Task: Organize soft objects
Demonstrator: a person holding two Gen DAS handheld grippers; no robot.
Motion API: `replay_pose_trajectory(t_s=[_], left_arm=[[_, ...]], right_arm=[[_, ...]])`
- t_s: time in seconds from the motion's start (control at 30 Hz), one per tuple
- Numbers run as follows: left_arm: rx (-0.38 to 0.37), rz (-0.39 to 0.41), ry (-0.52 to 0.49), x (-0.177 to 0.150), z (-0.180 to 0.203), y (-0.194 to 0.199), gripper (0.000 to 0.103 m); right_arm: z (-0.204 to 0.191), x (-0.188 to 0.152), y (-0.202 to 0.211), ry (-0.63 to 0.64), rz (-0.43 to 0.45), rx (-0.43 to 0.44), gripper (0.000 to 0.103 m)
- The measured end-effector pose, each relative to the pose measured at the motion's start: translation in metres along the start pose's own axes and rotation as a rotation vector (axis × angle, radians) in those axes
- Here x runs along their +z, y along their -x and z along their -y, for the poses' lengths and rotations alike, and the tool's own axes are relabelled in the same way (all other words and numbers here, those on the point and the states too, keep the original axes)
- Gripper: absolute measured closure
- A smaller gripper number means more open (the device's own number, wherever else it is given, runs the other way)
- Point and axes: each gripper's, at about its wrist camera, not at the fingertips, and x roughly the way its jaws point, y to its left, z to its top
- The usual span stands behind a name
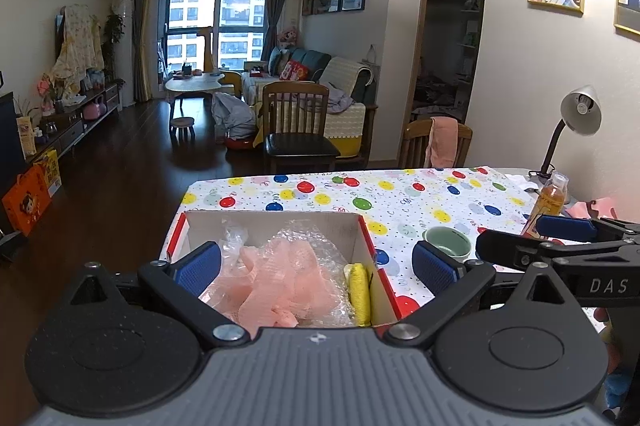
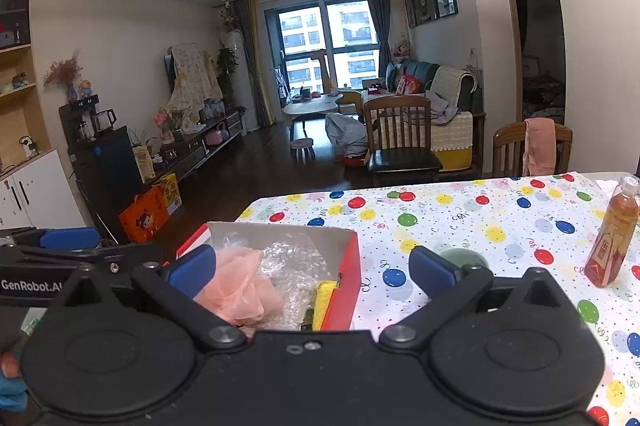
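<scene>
A: Where are the soft things?

B: In the cardboard box (image 1: 276,226) with red sides, at the near corner of the table (image 1: 420,201). Pink mesh fabric (image 1: 276,282) lies heaped on clear bubble wrap (image 1: 316,234), and a yellow sponge (image 1: 359,292) stands against the box's right wall.

A: And the left claw (image 1: 316,264)?

B: Spread wide above the box, holding nothing.

A: The right claw (image 2: 312,268)?

B: Also wide apart and empty, just beside the left one. Its left finger is over the box, its right finger in front of a green cup (image 2: 464,258).

A: Anything else on the table?

B: A bottle of orange drink (image 2: 610,236) stands upright to the right, well apart from the box.
</scene>
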Motion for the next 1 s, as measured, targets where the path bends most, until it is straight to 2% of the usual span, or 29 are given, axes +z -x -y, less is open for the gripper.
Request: replay_pose_trajectory(t_s=[0.47,1.0], left_arm=[[-0.023,-0.004,-0.006,0.001,0.008,-0.002,0.001],[-0.085,-0.014,-0.037,-0.003,0.024,-0.003,0.001]], right_arm=[[0.002,0.001,0.008,0.000,0.003,-0.024,0.000],[0.014,-0.008,0.024,-0.038,0.005,-0.101,0.000]])
